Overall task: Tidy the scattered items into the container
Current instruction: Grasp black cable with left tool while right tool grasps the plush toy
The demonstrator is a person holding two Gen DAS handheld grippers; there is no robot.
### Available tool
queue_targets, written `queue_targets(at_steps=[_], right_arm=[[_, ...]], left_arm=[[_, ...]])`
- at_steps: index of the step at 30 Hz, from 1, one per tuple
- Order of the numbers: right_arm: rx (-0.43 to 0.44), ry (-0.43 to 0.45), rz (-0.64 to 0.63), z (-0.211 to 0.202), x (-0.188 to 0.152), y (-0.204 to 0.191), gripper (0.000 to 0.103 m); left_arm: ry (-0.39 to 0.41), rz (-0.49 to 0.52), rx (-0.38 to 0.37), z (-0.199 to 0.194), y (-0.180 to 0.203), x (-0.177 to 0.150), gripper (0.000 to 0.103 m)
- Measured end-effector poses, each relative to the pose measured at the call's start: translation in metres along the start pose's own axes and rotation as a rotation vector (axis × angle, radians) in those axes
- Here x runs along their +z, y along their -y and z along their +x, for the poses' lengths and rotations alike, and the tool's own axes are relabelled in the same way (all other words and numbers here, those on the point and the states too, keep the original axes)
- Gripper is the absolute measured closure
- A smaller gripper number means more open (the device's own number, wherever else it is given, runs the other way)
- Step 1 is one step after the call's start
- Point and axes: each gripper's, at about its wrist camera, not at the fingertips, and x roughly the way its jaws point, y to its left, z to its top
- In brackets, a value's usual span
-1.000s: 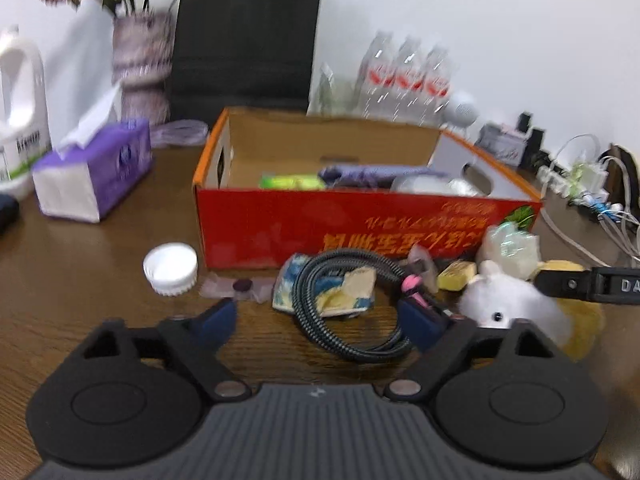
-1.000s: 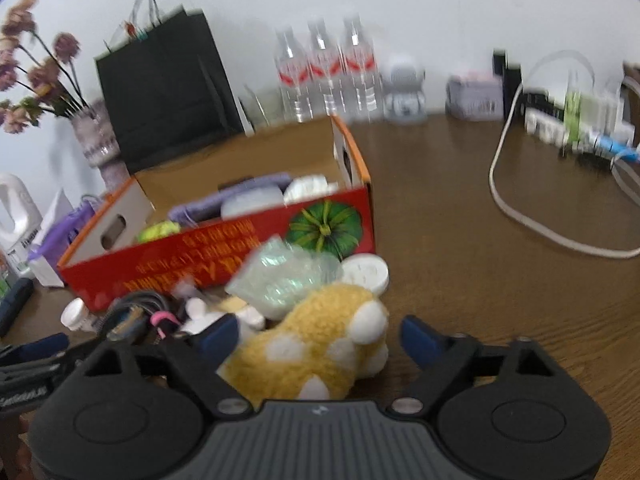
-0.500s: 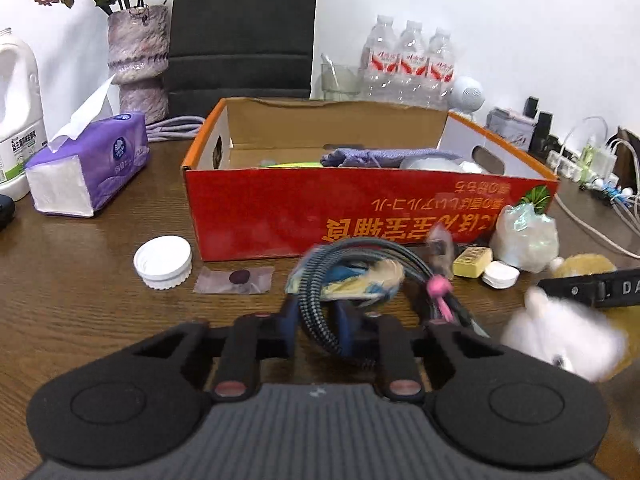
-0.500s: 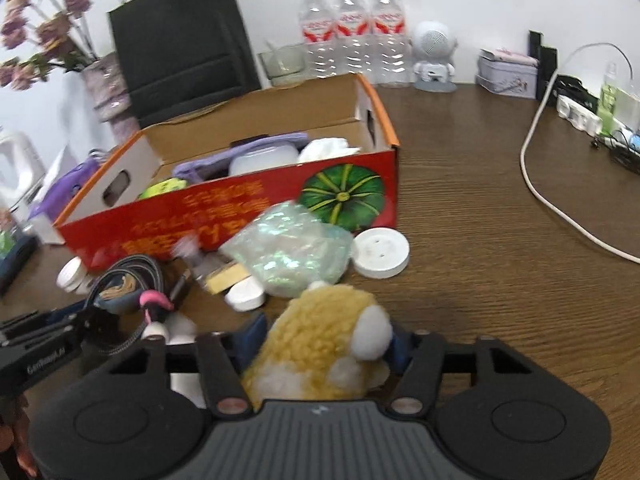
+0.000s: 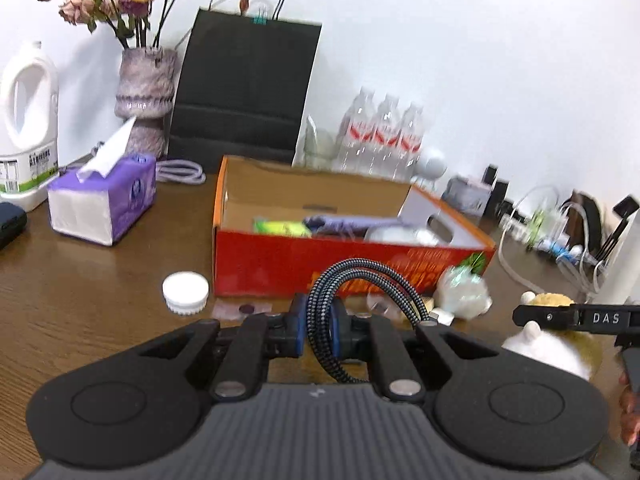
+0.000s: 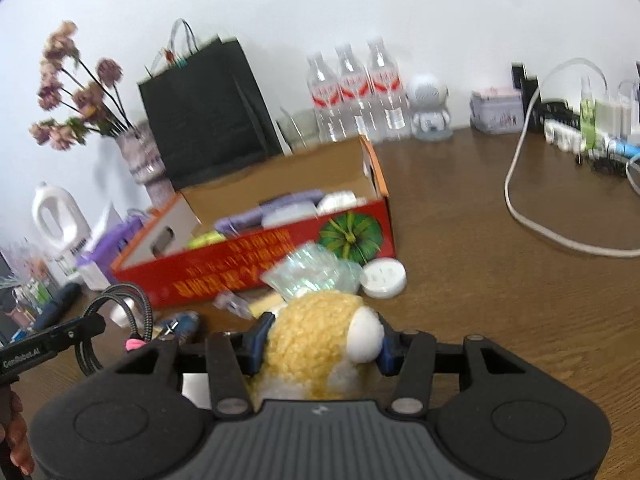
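Wooden tabletop (image 6: 500,280) carrying everything; red cardboard box (image 5: 304,264) open-topped at twelve o'clock from both claws, already partly filled with a purple cloth and a green packet.

Left claw (image 5: 322,330) clamped tight on one strand of the braided black cable (image 5: 372,280), loop arching up in front of the box's near wall and the rest of the coil dangling below. Right claw (image 6: 322,346) squeezed onto the yellow plush toy (image 6: 316,340), both pads pressed into the fleece, the toy bulging between them.

Judged step: carry both loads over the near wall and drop them inside. Advice for doing it well:
- Lift high enough for the cable's hanging coil to clear the cardboard rim; snagging there likely to drag the box.
- Aim the plush at the bare stretch toward eleven o'clock, away from the cloth pile.
- Keep the two claws apart over the box; right claw visible at three o'clock in the left view, close by.
- Release only once well inside the walls.

Still on the tabletop by the near wall: crinkly clear bag (image 6: 316,272), white round lid (image 6: 383,278), second white lid (image 5: 185,293), small flat sachet (image 5: 242,309).
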Motion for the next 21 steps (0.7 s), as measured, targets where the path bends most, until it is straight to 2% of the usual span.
queue_targets(at_steps=[6, 10, 16, 21], right_arm=[[0.022, 0.059, -0.056, -0.015, 0.004, -0.019, 0.054], [0.033, 0.086, -0.078, -0.012, 0.019, -0.028, 0.054], [0.015, 0.148, -0.105, 0.009, 0.073, -0.039, 0.054], [-0.064, 0.151, -0.14, 0.058, 0.122, -0.05, 0.054]], left_arm=[[0.034, 0.002, -0.009, -0.012, -0.001, 0.009, 0.091], [0.059, 0.015, -0.015, -0.012, -0.001, 0.025, 0.091], [0.083, -0.005, -0.033, 0.007, -0.006, 0.071, 0.09], [0.094, -0.036, 0.028, 0.046, -0.015, 0.11, 0.09]])
